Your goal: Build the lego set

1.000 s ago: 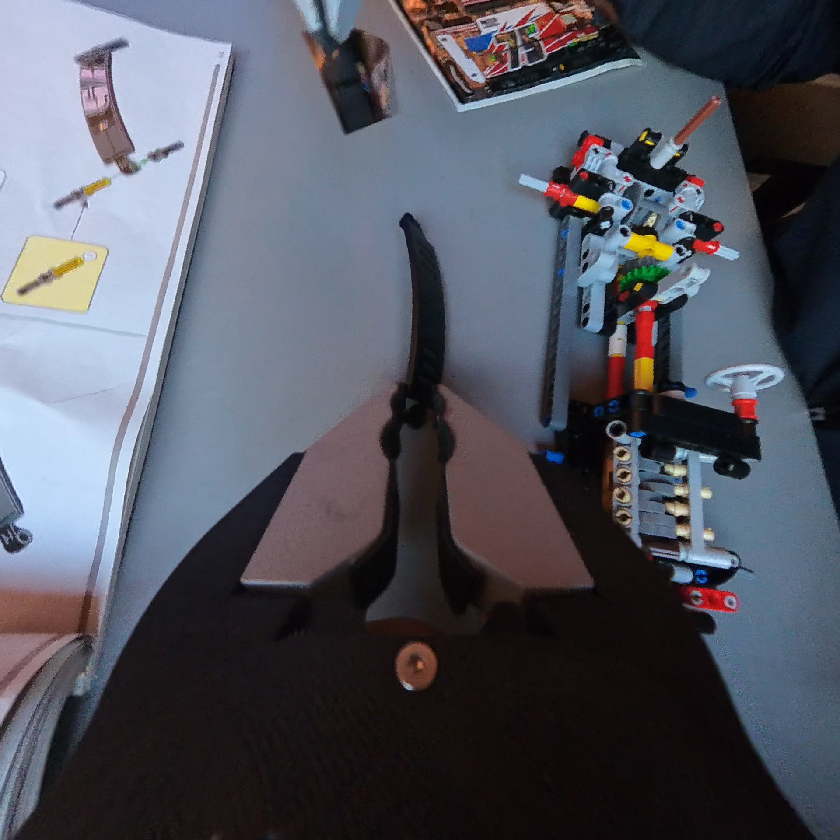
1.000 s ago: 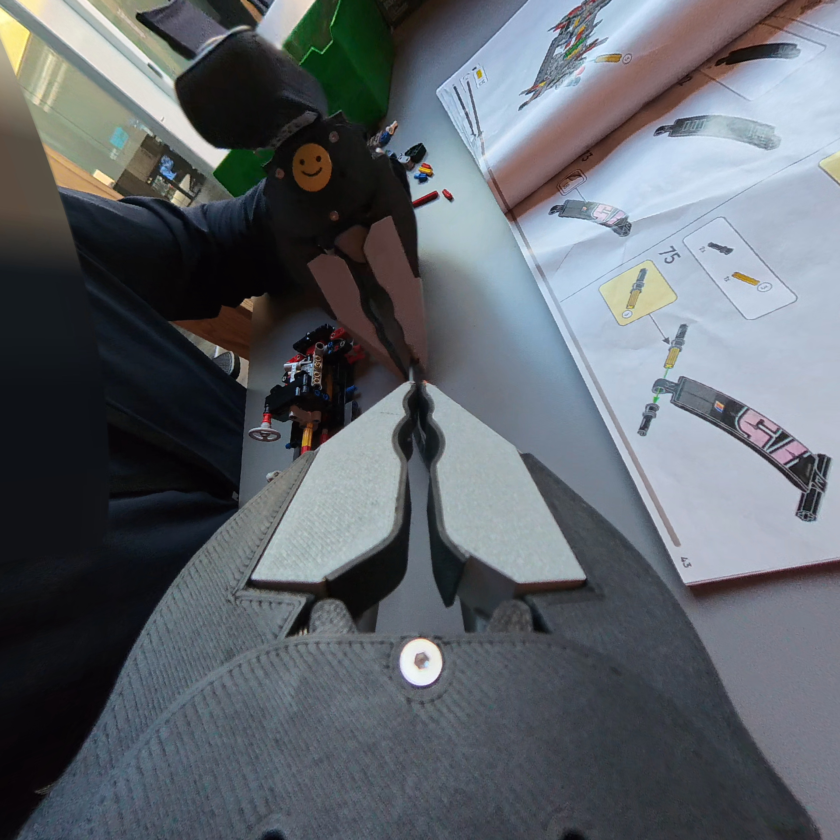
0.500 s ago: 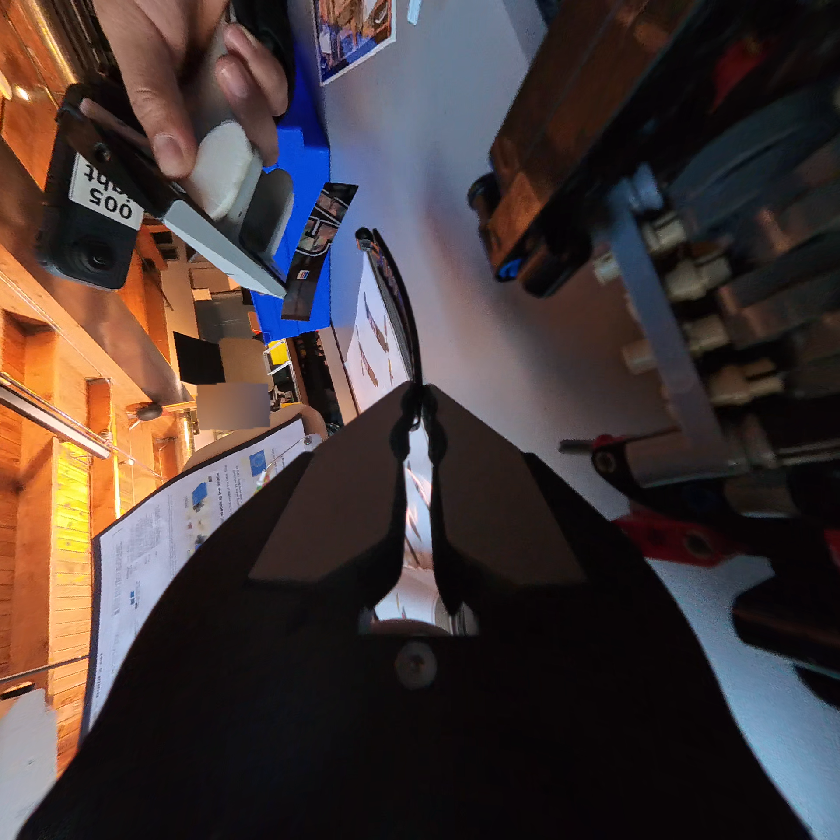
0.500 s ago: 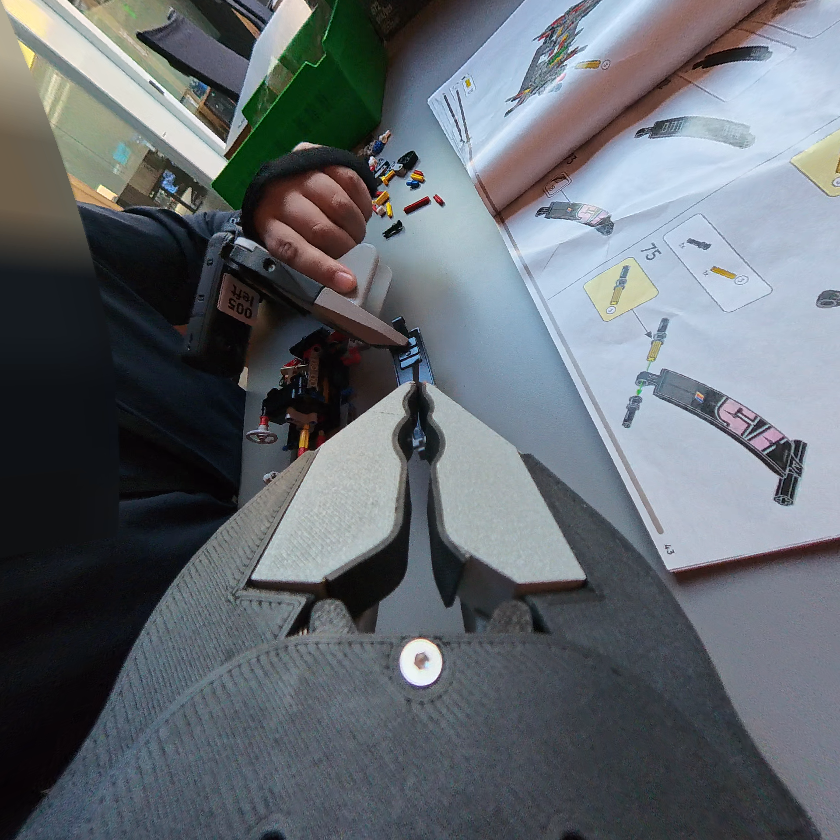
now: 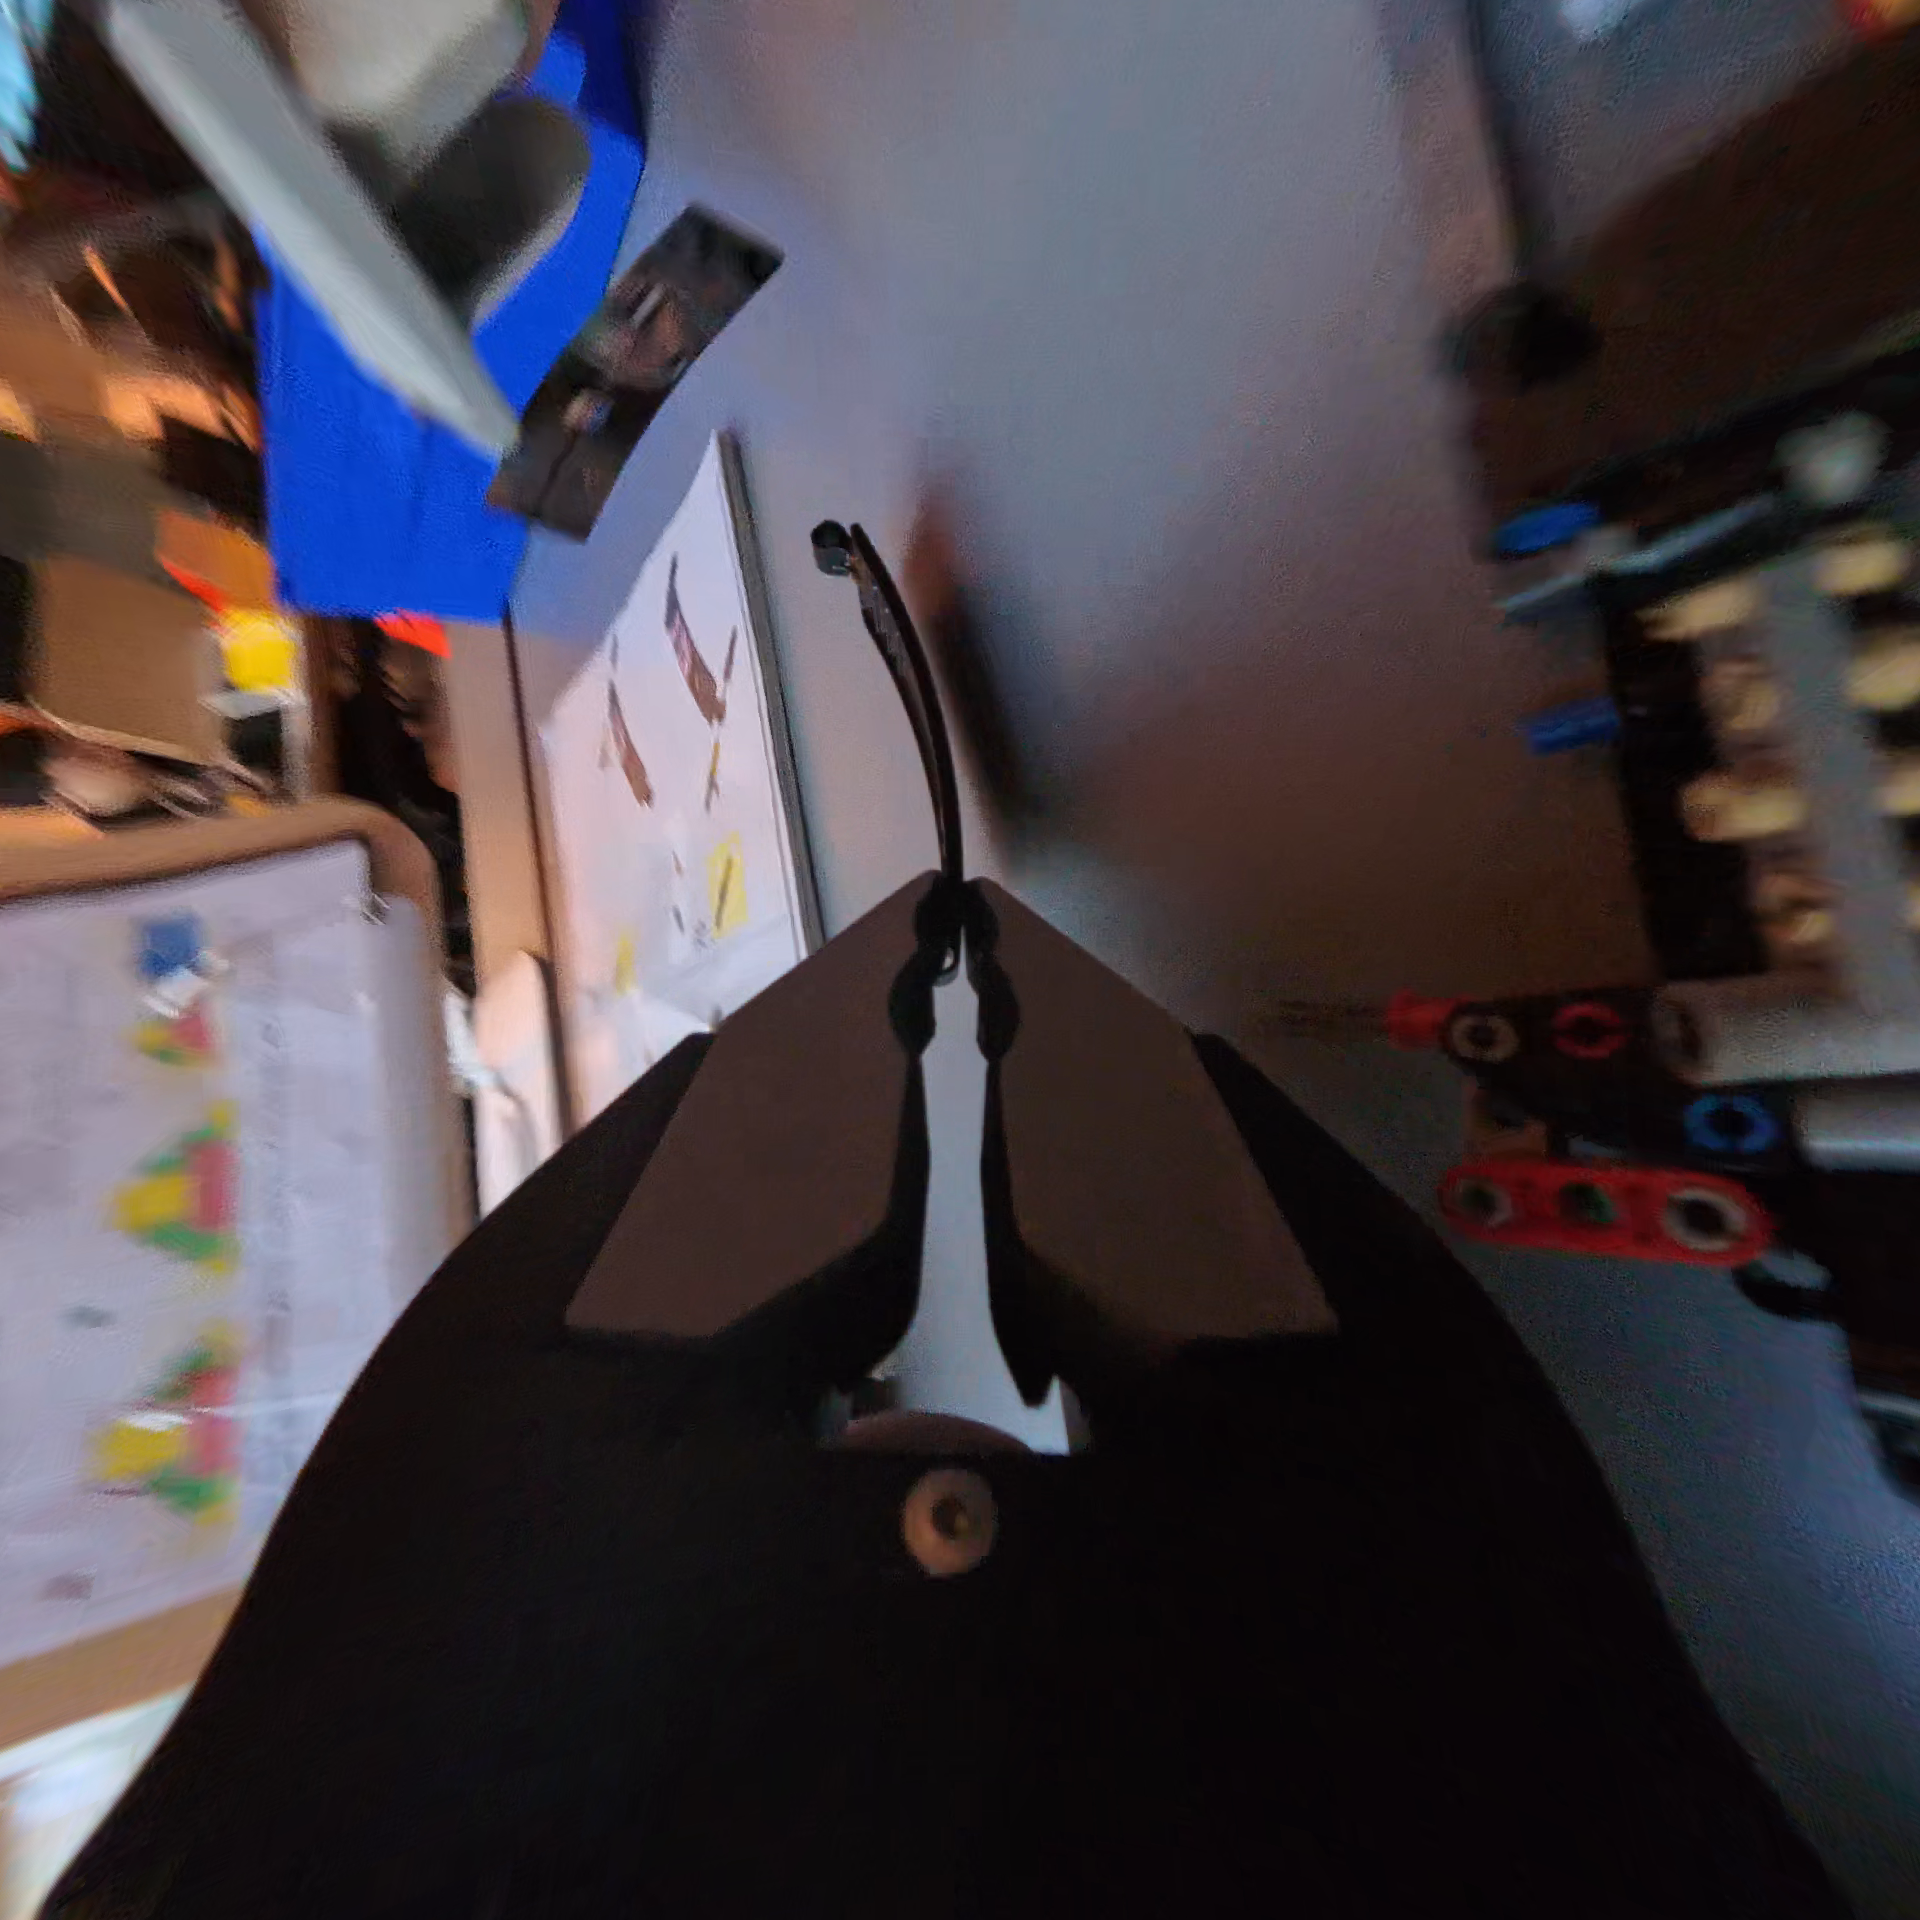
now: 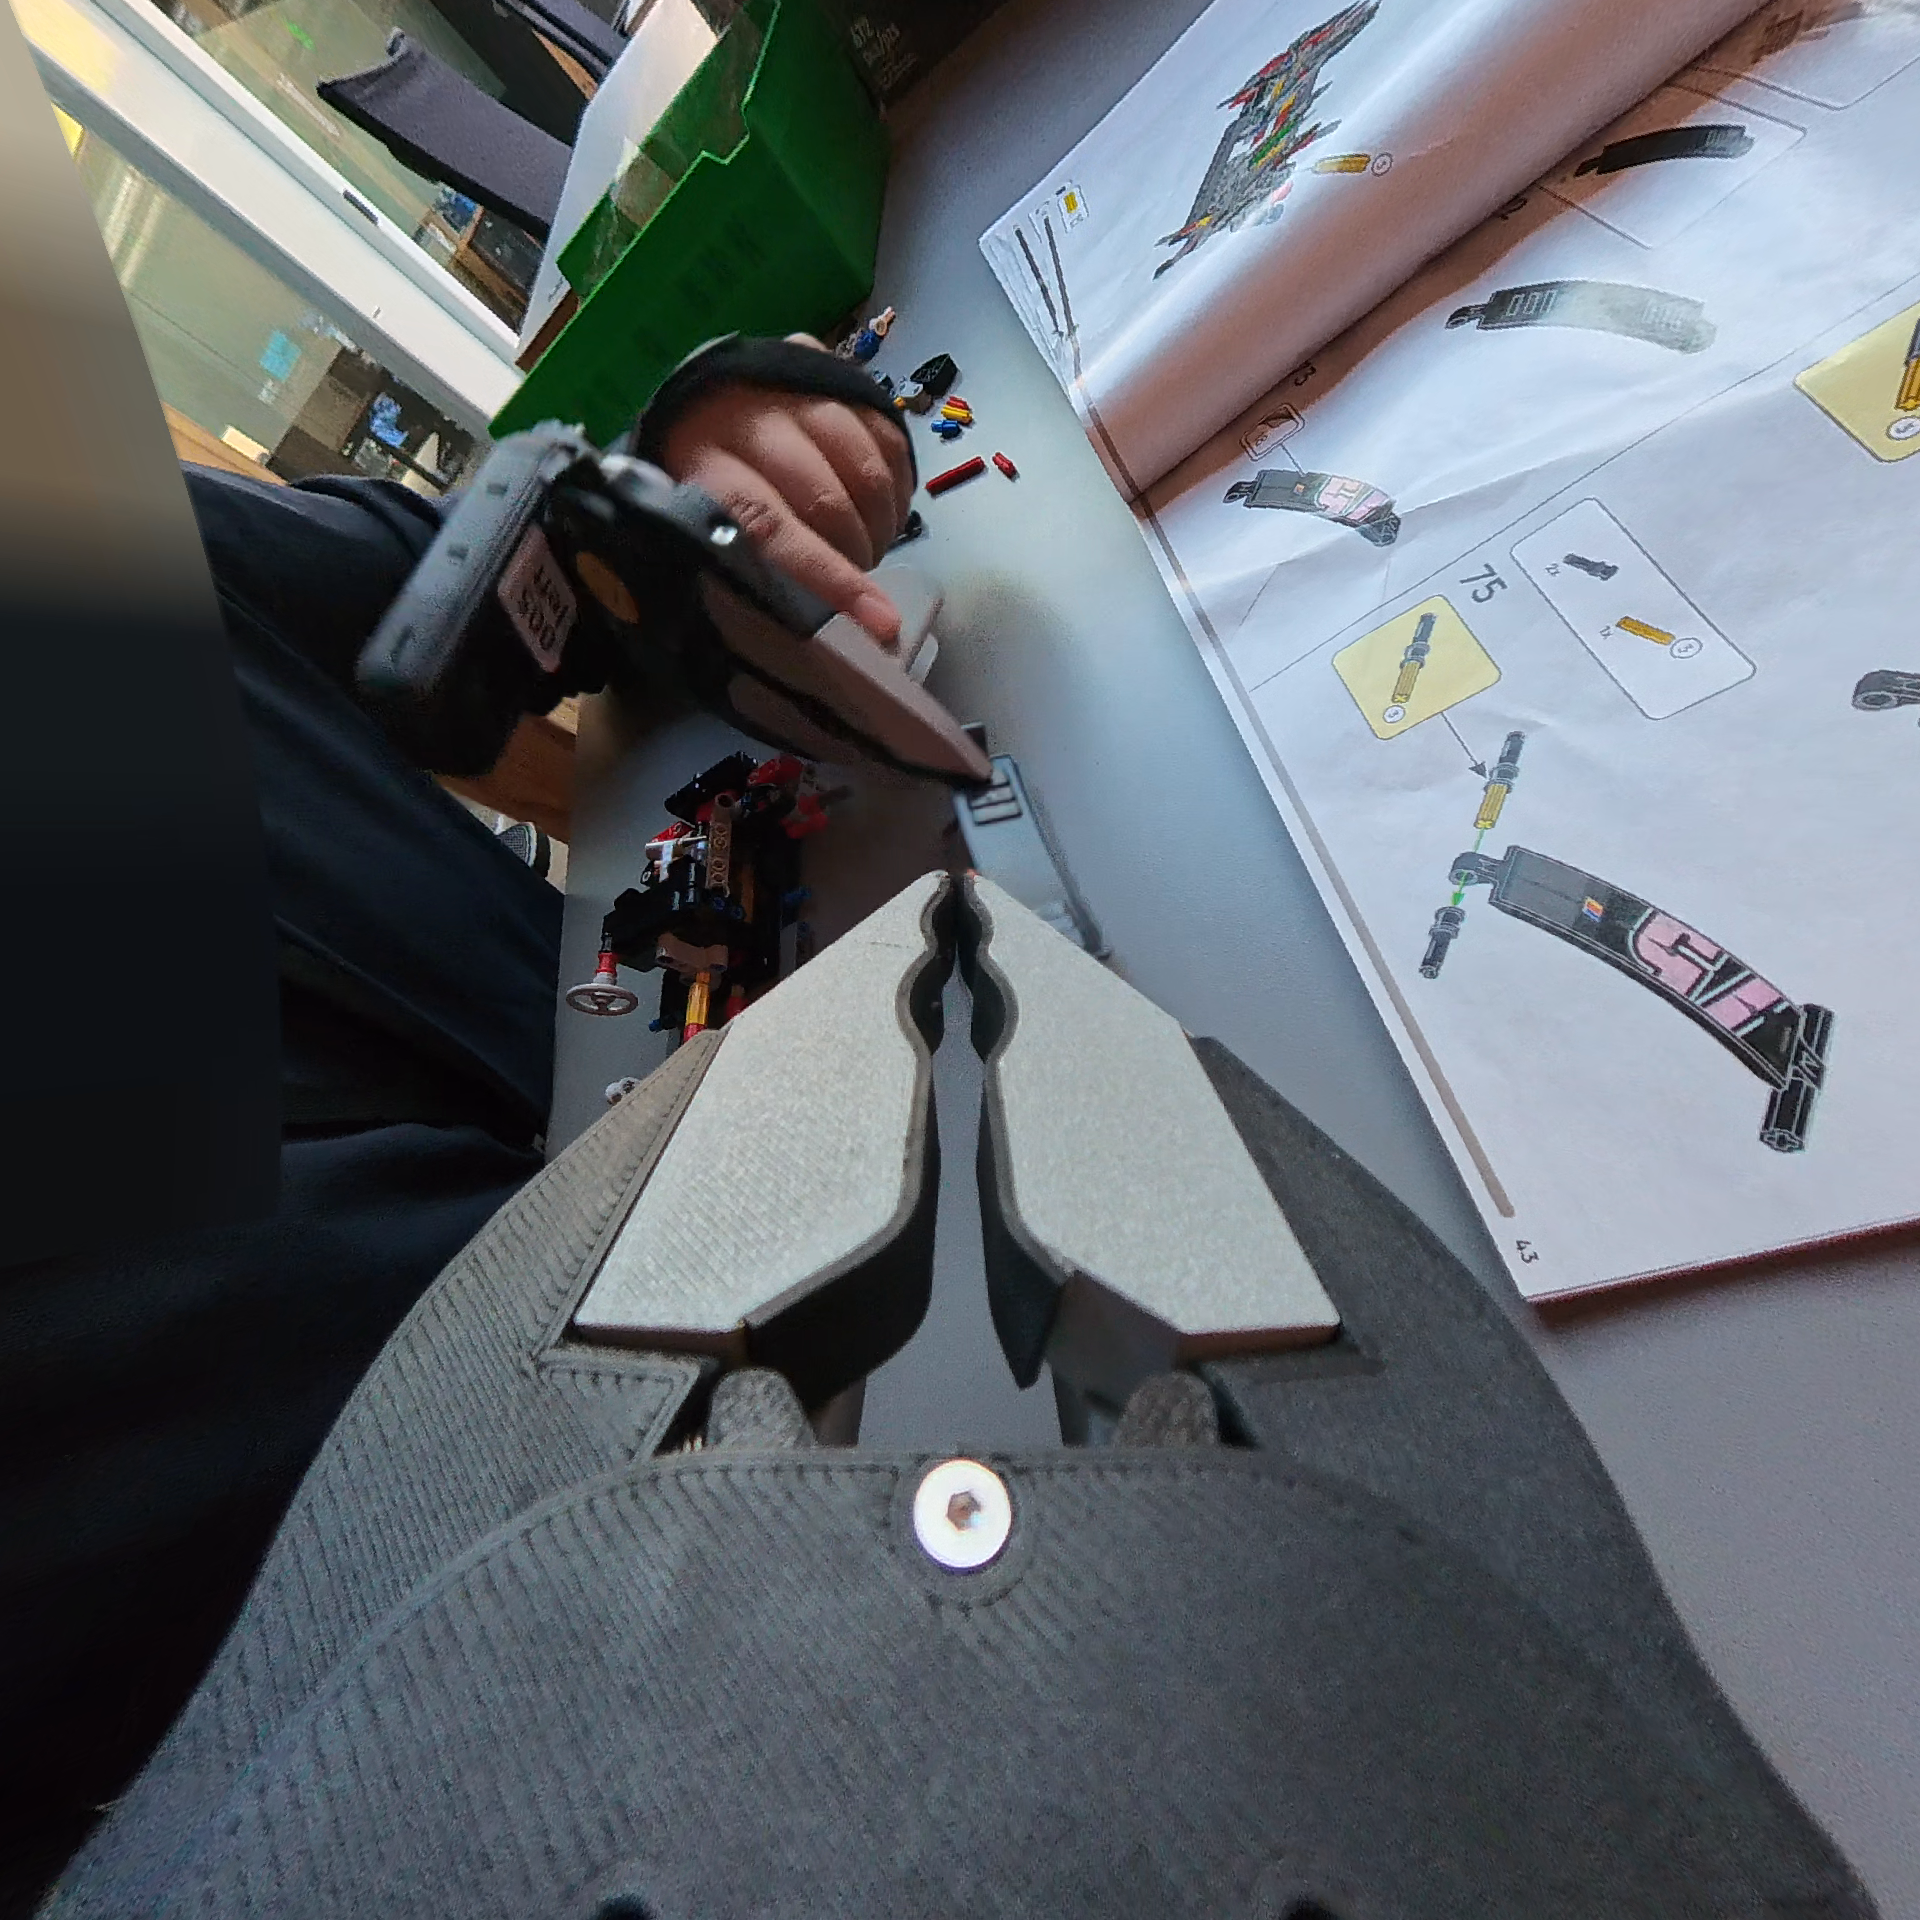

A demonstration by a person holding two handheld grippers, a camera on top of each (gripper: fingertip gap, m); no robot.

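Fingers (image 5: 904, 997) of left gripper (image 5: 952, 914) clamped a curved black panel piece (image 5: 914, 707) by one end, above the grey table (image 5: 1143, 312) | right gripper (image 6: 954, 904) closed, bare | brick model (image 6: 717, 883) beside | instruction booklet (image 6: 1558, 727) right.

An open instruction booklet (image 6: 1558, 520) lay on the grey table (image 6: 1091, 644), near a green bin (image 6: 727, 208) and scattered small pieces (image 6: 956, 436).

There's an open lane of bare grey tabletop (image 6: 1174, 790) running between the open white instruction booklet (image 6: 1558, 540) on one side and the half-built black, red and yellow brick chassis (image 6: 717, 894) on the other, while the green plastic bin (image 6: 727, 229) and loose small bricks (image 6: 956, 416) crowd the far end.
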